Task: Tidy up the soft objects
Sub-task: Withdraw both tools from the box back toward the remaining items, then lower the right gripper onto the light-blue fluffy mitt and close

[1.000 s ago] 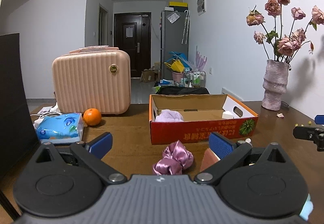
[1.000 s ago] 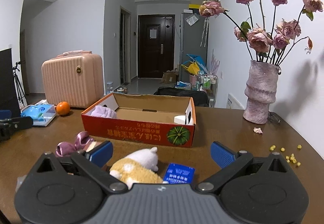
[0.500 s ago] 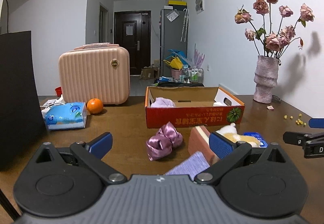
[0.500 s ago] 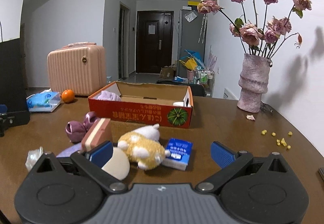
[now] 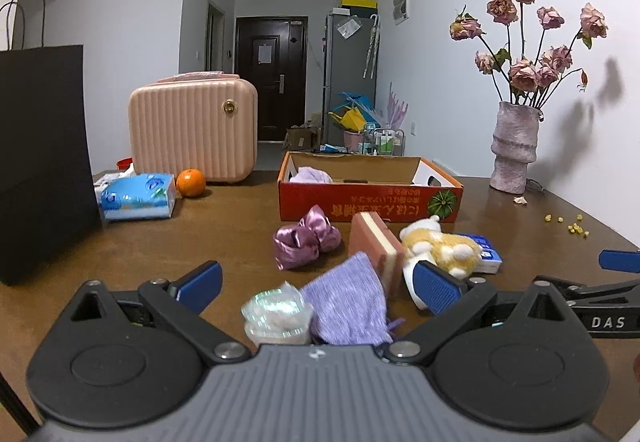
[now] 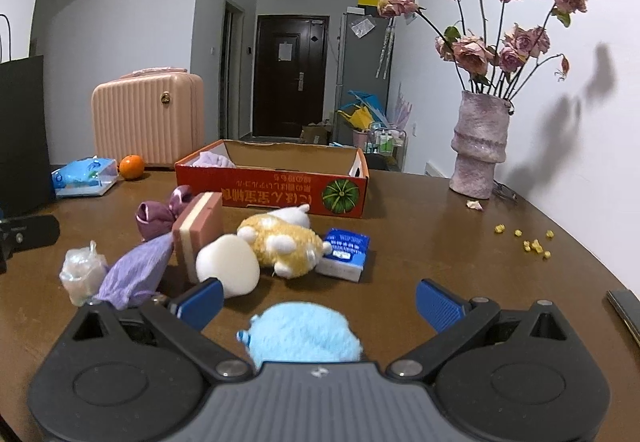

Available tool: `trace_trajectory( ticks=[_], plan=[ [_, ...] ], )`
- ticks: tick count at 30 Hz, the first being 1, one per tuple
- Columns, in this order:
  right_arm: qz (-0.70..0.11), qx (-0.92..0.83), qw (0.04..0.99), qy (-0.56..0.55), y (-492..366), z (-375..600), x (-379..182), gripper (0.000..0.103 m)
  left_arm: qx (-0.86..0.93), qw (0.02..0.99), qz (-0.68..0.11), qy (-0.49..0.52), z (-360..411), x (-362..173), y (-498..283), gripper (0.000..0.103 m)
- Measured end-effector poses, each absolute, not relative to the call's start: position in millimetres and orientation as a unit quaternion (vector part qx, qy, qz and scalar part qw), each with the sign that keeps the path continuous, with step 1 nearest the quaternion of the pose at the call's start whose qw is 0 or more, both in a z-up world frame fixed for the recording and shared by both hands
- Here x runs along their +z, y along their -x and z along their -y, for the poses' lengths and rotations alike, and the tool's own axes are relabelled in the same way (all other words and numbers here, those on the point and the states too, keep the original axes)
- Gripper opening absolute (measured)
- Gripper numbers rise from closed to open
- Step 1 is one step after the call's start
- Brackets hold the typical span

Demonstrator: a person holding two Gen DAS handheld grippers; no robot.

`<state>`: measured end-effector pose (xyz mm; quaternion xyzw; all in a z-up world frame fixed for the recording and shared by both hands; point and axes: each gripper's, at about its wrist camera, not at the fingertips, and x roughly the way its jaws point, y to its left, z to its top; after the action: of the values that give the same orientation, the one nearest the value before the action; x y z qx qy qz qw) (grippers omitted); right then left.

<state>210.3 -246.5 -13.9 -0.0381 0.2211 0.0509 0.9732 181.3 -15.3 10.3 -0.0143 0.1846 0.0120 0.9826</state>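
A red cardboard box (image 5: 370,202) (image 6: 272,192) stands mid-table with a lilac cloth (image 5: 310,175) inside. Before it lie a purple satin scrunchie (image 5: 304,242) (image 6: 158,214), a pink sponge block (image 5: 376,246) (image 6: 198,230), a yellow plush toy (image 5: 440,246) (image 6: 280,244), a white round sponge (image 6: 228,270), a purple knit cloth (image 5: 348,302) (image 6: 132,274), a clear plastic bundle (image 5: 278,316) (image 6: 82,274) and a light blue fluffy ball (image 6: 304,336). My left gripper (image 5: 316,288) is open over the knit cloth and bundle. My right gripper (image 6: 318,302) is open over the blue ball.
A pink suitcase (image 5: 194,130), an orange (image 5: 191,183), a tissue pack (image 5: 136,196) and a black paper bag (image 5: 44,162) stand at the left. A vase of dried roses (image 5: 514,146) stands at the right. A small blue box (image 6: 346,254) lies beside the plush. Yellow crumbs (image 6: 524,240) lie nearby.
Both grippers have pulled back from the box, toward the table's near edge. More objects now show: the knit cloth, plastic bundle and blue ball. Both stay open.
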Motion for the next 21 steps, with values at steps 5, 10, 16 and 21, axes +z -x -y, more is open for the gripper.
trace_trajectory(
  ticks=[5,10,16,21],
  plan=[
    [-0.234,0.044,0.971,0.039,-199.8,244.1,-25.2,0.103,0.016,0.981,-0.191,0.022,22.0,-0.6,-167.2,0.103],
    [-0.238,0.047,0.969,0.038,-197.3,244.6,-29.1,0.103,0.014,0.979,-0.200,0.021,26.8,-9.9,-162.2,0.103],
    [-0.242,0.049,0.968,0.037,-200.1,244.7,-31.7,0.103,0.014,0.979,-0.204,0.021,26.8,-12.8,-164.3,0.103],
    [-0.252,0.051,0.966,0.038,-207.7,243.1,-37.1,0.103,0.018,0.978,-0.207,0.022,24.3,-15.5,-167.4,0.103]
  ],
)
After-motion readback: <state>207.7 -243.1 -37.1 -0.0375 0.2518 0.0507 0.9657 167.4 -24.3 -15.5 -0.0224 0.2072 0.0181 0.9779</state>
